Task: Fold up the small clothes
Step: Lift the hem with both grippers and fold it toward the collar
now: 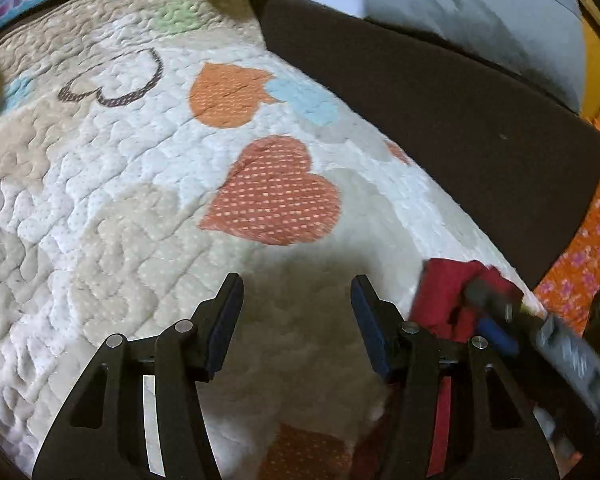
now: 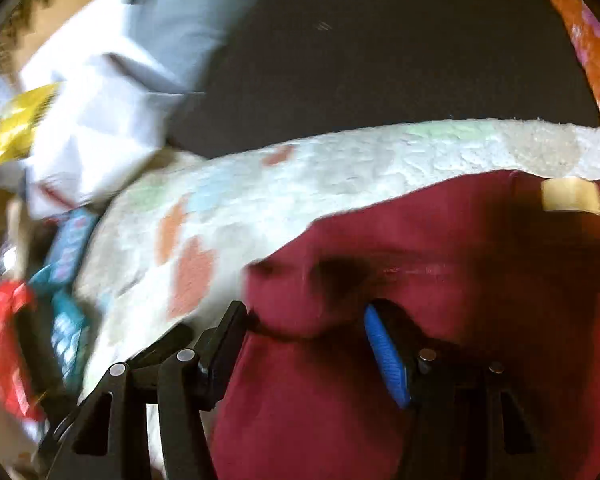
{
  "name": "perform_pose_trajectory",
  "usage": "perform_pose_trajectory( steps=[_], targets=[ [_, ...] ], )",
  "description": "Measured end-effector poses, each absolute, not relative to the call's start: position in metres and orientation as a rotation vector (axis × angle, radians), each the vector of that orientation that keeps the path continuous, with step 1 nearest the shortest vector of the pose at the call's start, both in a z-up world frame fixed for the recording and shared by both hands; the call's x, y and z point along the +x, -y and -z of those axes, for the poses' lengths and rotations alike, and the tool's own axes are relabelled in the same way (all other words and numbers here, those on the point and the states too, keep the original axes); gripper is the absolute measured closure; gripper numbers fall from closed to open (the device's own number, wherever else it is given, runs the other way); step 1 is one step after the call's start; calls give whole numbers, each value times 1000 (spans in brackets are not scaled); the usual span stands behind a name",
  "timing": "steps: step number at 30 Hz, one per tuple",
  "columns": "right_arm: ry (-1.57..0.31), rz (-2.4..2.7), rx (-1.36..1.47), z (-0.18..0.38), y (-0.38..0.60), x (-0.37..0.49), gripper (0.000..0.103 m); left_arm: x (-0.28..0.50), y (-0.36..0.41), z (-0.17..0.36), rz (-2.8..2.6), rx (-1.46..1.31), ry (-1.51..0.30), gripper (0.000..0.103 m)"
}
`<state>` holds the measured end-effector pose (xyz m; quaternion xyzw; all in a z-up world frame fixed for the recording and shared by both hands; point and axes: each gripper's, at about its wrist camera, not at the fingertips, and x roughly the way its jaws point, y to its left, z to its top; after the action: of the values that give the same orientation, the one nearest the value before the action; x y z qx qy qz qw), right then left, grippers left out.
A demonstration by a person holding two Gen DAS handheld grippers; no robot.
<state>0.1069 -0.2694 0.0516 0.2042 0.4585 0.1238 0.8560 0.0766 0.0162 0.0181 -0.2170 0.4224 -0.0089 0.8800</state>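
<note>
Red garment point(image 2: 440, 280) lies on the quilt point(image 1: 120, 200), at its edge by the dark cloth point(image 1: 420, 92). A single hem layer should be taken cleanly, quilt not pinched. Right gripper point(image 2: 304, 320) is angled down over the garment, fingers spread, cloth between them, not clamped. Left gripper point(image 1: 296, 292) is angled down over bare quilt beside the garment, fingers apart, empty.

Soft cloth on a stitched quilt point(image 1: 100, 200)

The quilt is puffy, matt cotton; the maroon garment point(image 2: 440, 248) is smooth matt cloth; the gripper fingers point(image 1: 220, 320) are matt black plastic.
</note>
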Motion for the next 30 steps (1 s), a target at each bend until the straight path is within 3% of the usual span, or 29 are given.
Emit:
perform_pose_trajectory(
  steps=[7, 14, 17, 19, 20, 21, 22, 24, 27, 30],
  targets=[
    [-922, -298, 384, -72, 259, 102, 39, 70, 2, -26, 50, -389, -841, 48],
    [-734, 23, 187, -133, 373, -22, 39, 67, 17, -39, 83, -376, -791, 48],
    [-653, 296, 51, -148, 422, -45, 29, 66, 21, -41, 97, -384, -782, 48],
    [-719, 326, 20, -134, 447, -30, 28, 64, 27, -41, 102, -351, -784, 48],
    [-793, 313, 33, -121, 458, -15, 37, 64, 30, -40, 104, -331, -786, 48],
    [-858, 273, 77, -108, 467, -1, 71, 65, 33, -40, 103, -317, -787, 48],
    [-906, 231, 122, -99, 474, 7, 84, 67, 33, -38, 102, -309, -787, 48],
    [-897, 248, 125, -96, 479, 17, 90, 68, 35, -37, 106, -303, -786, 48],
    [-820, 351, 74, -96, 491, 18, 91, 70, 36, -36, 110, -303, -788, 48],
    [-875, 363, 111, -71, 497, 31, 91, 70, 39, -34, 114, -282, -801, 48]
  ],
)
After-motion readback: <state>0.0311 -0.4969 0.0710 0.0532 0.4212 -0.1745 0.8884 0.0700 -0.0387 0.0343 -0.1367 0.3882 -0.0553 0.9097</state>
